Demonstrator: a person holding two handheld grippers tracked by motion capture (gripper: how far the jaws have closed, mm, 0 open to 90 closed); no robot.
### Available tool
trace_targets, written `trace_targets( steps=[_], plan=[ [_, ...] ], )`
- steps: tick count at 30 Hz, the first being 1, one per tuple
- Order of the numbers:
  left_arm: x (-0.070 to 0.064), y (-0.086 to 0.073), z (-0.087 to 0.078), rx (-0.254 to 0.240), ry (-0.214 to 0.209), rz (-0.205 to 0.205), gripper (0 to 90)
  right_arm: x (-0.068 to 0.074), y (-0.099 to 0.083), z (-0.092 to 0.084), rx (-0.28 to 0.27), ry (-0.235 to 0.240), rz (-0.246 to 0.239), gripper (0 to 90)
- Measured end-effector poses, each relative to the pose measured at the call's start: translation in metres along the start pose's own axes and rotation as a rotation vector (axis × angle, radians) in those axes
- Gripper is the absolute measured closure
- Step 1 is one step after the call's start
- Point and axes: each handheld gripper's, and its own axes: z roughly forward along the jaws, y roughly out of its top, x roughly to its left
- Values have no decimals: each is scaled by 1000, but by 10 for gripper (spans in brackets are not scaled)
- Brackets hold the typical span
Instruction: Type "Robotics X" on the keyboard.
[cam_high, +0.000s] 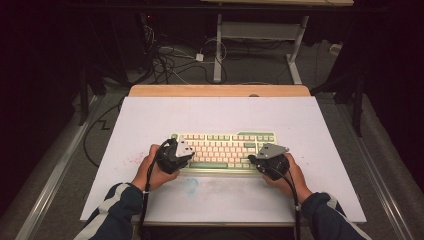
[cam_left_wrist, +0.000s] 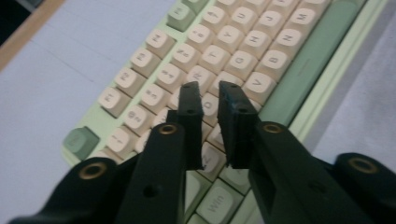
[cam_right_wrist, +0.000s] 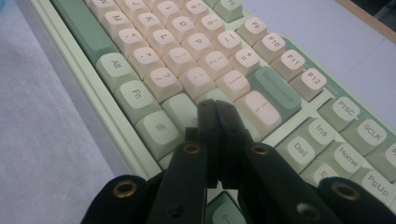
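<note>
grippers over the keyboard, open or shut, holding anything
left gripper: slightly open, nothing between the jaws, above the keyboard.
right gripper: shut, holding nothing.

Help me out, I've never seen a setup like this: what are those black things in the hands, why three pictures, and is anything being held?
A person sits at a table holding a hand-operated two-jaw gripper in each hand. The high view looks down from above: the left gripper and the right gripper sit at either end of a green and cream keyboard. The other two pictures come from cameras riding on the grippers, looking along their black jaws. In the left gripper view the jaws stand slightly apart over the letter keys, with nothing gripped. In the right gripper view the jaws are pressed together, empty, poised near the Backspace key.
</note>
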Motion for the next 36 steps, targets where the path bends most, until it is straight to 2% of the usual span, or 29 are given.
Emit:
trace_targets(
  steps=[6, 11, 18, 24, 27, 29, 31, 34, 36],
  plan=[
    [3, 3, -1, -45, 21, -3, 626, -1, 2, -2, -7, 7, 10, 899],
    [3, 3, -2, -54, 22, -12, 560, -2, 5, -7, -27, 4, 12, 882],
    [2, 5, -2, -86, 41, -8, 423, -6, 10, -16, -71, -24, 20, 826],
    [4, 6, -2, -109, 57, -19, 328, -8, 12, -22, -102, -71, 33, 721],
    [4, 6, -2, -112, 64, -15, 288, -9, 12, -23, -105, -90, 39, 636],
    [4, 6, -2, -115, 66, -16, 256, -9, 12, -23, -110, -88, 43, 572],
    [4, 6, -2, -117, 66, -20, 225, -9, 12, -22, -113, -114, 47, 492],
    [3, 6, -3, -125, 64, -23, 197, -10, 12, -22, -126, -124, 60, 377],
    [3, 5, -2, -129, 67, -20, 186, -10, 12, -20, -124, -152, 64, 307]
  ],
)
